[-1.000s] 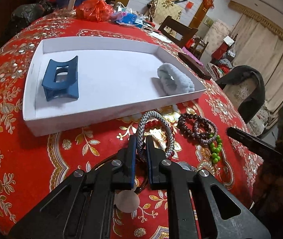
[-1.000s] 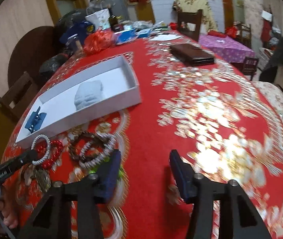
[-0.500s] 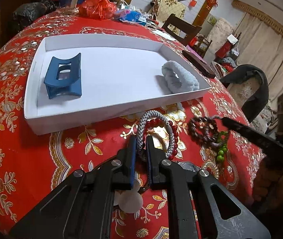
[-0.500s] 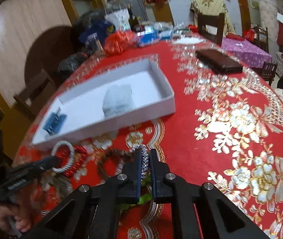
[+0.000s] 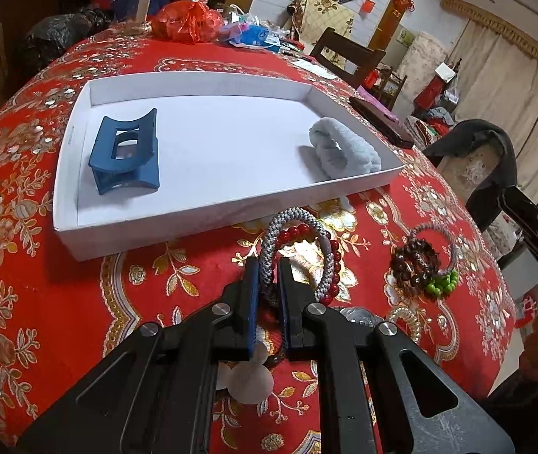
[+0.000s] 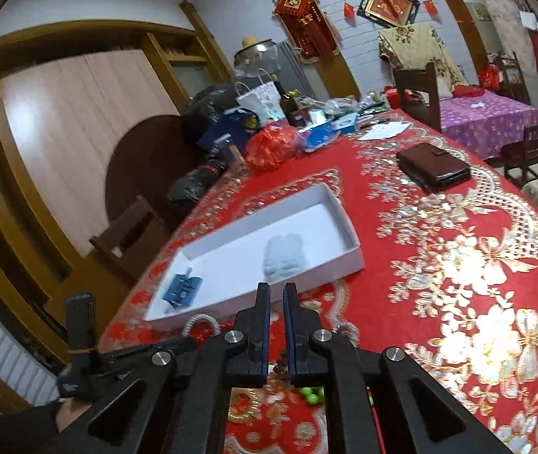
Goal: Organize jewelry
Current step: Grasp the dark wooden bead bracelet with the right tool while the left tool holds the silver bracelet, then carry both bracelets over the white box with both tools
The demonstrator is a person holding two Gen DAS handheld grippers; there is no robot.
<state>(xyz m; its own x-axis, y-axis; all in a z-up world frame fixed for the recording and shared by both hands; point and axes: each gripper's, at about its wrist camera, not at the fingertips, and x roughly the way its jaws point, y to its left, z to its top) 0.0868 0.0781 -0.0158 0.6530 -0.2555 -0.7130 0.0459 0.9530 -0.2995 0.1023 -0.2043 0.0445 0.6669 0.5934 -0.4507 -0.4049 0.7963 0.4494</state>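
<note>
My left gripper [image 5: 269, 268] is shut on a grey braided bracelet [image 5: 287, 215], which lies over a red bead bracelet [image 5: 299, 231] on the red cloth just in front of the white tray [image 5: 193, 229]. The tray holds a blue hair claw [image 5: 125, 155] and a pale blue scrunchie [image 5: 344, 147]. To the right lie a brown bead bracelet [image 5: 416, 261], a grey-white one [image 5: 431, 229] and green beads [image 5: 443, 283]. My right gripper [image 6: 276, 302] is shut, with nothing showing between its tips. It hangs above that pile, short of the tray [image 6: 325, 276], and shows as the right gripper [image 5: 511, 198] at the right edge.
A brown wallet [image 6: 433, 166] lies on the cloth beyond the tray. Bags, a bottle and boxes crowd the table's far end around a red bag [image 5: 185, 22]. A clear coil tie [image 5: 405, 321] and white discs [image 5: 250, 378] lie under my left gripper. Wooden chairs ring the table.
The right gripper went from open to shut on a beaded bracelet, then rose and tipped upward without it. The bracelet pile shifted slightly on the cloth. The left gripper stayed put.
</note>
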